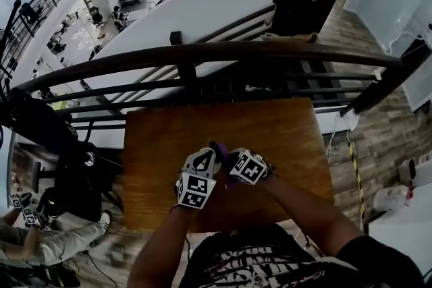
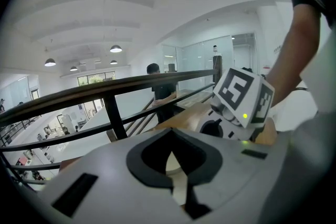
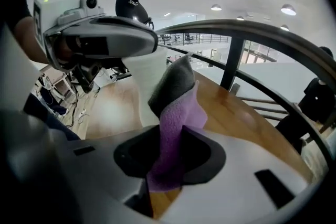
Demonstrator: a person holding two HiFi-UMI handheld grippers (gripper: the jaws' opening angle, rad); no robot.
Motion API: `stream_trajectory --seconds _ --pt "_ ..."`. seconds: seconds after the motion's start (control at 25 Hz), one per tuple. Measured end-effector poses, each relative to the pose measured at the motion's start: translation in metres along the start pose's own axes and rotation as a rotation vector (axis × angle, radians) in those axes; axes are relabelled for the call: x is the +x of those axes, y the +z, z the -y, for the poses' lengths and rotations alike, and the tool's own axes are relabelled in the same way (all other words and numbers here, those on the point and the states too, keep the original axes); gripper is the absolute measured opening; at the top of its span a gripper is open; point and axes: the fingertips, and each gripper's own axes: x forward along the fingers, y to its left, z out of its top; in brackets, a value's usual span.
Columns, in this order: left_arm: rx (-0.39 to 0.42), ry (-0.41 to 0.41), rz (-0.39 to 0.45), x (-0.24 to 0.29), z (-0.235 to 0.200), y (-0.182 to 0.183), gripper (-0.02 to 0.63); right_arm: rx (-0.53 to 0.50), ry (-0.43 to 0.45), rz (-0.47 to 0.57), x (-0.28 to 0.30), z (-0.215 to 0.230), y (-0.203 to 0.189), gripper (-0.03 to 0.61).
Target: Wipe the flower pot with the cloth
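My right gripper (image 3: pixel 168 165) is shut on a purple and grey cloth (image 3: pixel 176 113), which stands up out of its jaws and presses against the side of a white flower pot (image 3: pixel 147 81). My left gripper (image 3: pixel 100 39) reaches over the pot's top and grips it; in the left gripper view a pale strip of the pot (image 2: pixel 175 161) shows between the closed jaws. From the head view both grippers meet over the wooden table (image 1: pixel 283 131): the left gripper (image 1: pixel 210 157), the right gripper (image 1: pixel 228 164), and a bit of purple cloth (image 1: pixel 218 146) between them. The pot itself is hidden there.
A dark curved railing (image 1: pixel 202 54) runs along the table's far edge, with a drop to a lower floor beyond it. A person in black (image 1: pixel 290 3) stands behind the rail. Another person sits low at the left (image 1: pixel 40 239). The right gripper's marker cube (image 2: pixel 244 97) fills the left gripper view's right side.
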Motion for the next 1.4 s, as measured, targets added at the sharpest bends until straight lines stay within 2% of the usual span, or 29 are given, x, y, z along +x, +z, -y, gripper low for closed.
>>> stream_trajectory --seconds 0.2,0.32,0.6,0.72,0.88,1.04,1.16,1.4 --pt "0.002 0.002 0.008 0.002 0.000 0.006 -0.002 0.030 0.058 -0.016 -0.003 -0.035 -0.021 0.095" --pt "0.001 0.004 0.007 0.000 -0.001 0.005 -0.002 0.039 0.101 0.014 0.007 -0.064 -0.019 0.095" --pt "0.012 -0.008 0.006 0.000 0.001 0.007 -0.002 -0.073 0.163 0.039 0.015 -0.101 0.014 0.095" --pt "0.016 -0.007 0.005 0.002 -0.002 0.006 -0.002 -0.086 0.163 0.037 0.022 -0.098 0.019 0.095" --pt "0.020 -0.010 0.010 0.006 0.004 0.007 -0.002 -0.060 0.158 0.001 0.017 -0.083 -0.002 0.095" --pt "0.031 -0.018 0.014 0.004 0.004 0.005 -0.002 -0.026 0.112 -0.053 0.011 -0.054 -0.032 0.095" --pt "0.037 -0.022 0.016 0.005 0.004 0.003 -0.002 -0.002 0.064 -0.058 0.010 -0.023 -0.040 0.095" --pt "0.037 -0.027 0.020 0.004 0.002 0.007 -0.002 -0.064 0.005 -0.095 0.007 0.014 -0.013 0.095"
